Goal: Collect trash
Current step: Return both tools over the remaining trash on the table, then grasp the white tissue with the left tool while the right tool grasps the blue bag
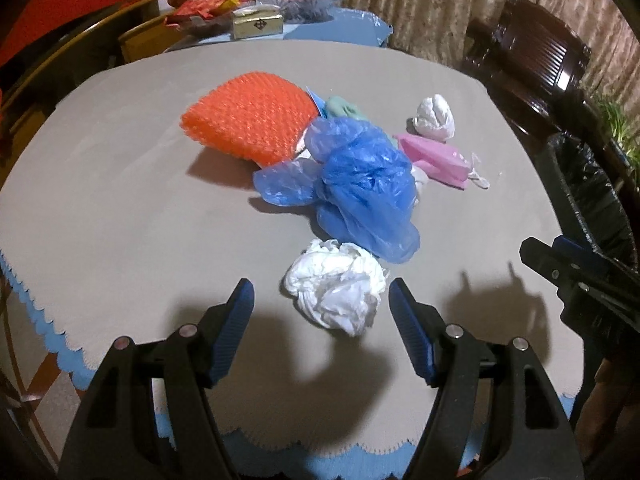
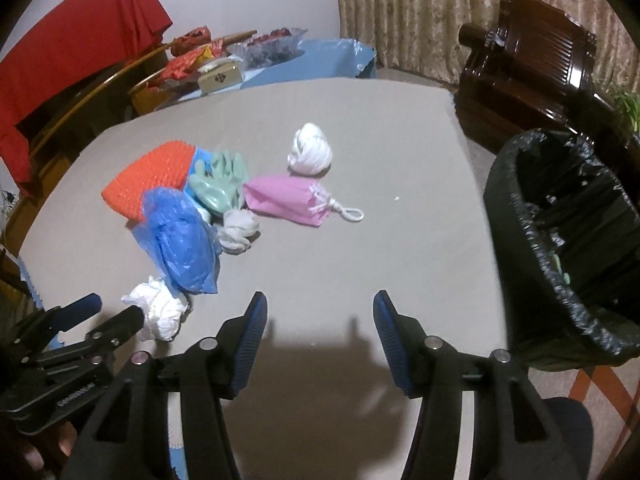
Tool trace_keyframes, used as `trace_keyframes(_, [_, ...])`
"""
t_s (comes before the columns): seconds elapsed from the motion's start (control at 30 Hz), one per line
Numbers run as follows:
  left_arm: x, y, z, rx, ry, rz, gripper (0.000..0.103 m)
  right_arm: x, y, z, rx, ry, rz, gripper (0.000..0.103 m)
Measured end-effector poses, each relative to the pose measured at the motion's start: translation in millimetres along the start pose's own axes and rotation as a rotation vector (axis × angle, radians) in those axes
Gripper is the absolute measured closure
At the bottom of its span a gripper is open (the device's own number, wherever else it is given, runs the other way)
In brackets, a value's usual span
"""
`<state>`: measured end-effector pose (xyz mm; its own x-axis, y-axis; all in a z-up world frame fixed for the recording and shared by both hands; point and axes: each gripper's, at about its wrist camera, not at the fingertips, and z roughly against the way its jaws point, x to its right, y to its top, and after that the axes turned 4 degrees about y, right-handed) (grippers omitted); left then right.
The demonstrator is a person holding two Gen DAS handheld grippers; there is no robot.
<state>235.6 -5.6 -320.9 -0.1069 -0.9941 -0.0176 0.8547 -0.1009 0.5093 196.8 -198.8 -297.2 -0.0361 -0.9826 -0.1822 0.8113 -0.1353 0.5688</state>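
Left gripper (image 1: pixel 321 312) jaws apart, empty, straddling the white wad (image 1: pixel 338 286) without touching. Right gripper (image 2: pixel 320 320) apart, empty. Bin (image 2: pixel 516 184) right of the table (image 2: pixel 400 240) looks nearly empty; whole pile left: blue bag (image 2: pixel 182 240), orange pad (image 2: pixel 150 178), gloves (image 2: pixel 218 184), pink pouch (image 2: pixel 284 198).

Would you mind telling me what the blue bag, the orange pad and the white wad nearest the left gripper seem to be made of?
Blue bag: thin plastic film, glossy, translucent, crinkled.
Orange pad: probably bubble wrap or foam; its surface is evenly bumpy.
White wad: likely tissue paper, matte with soft crumpled folds, though it could be thin plastic.
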Motion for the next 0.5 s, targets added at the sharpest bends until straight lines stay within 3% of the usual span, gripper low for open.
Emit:
trace_keyframes(0.07, [2,1,-9,-0.015,-0.001,-0.004,0.038,0,1,-7,-0.011,0.005,-0.001,0.048])
trace_keyframes(0.17, [5,2,-25,-0.060,-0.019,-0.025,0.052,-3,2,-12,-0.017,0.013,-0.003,0.048])
trace_keyframes(0.23, [5,2,-25,-0.058,-0.021,-0.027,0.055,-6,4,-15,-0.018,0.020,-0.001,0.048])
trace_keyframes(0.33, [2,2,-21,-0.049,-0.033,-0.027,0.067,-13,6,-16,-0.018,0.034,0.013,0.048])
trace_keyframes(0.43, [-5,4,-14,-0.033,-0.048,-0.004,0.082,-23,10,-16,-0.015,0.052,0.028,0.048])
trace_keyframes(0.47, [-9,4,-11,-0.026,-0.057,0.001,0.100,-26,11,-15,-0.011,0.058,0.034,0.048])
trace_keyframes(0.5, [-10,5,-10,-0.023,-0.056,0.002,0.099,-31,12,-14,-0.007,0.065,0.043,0.048])
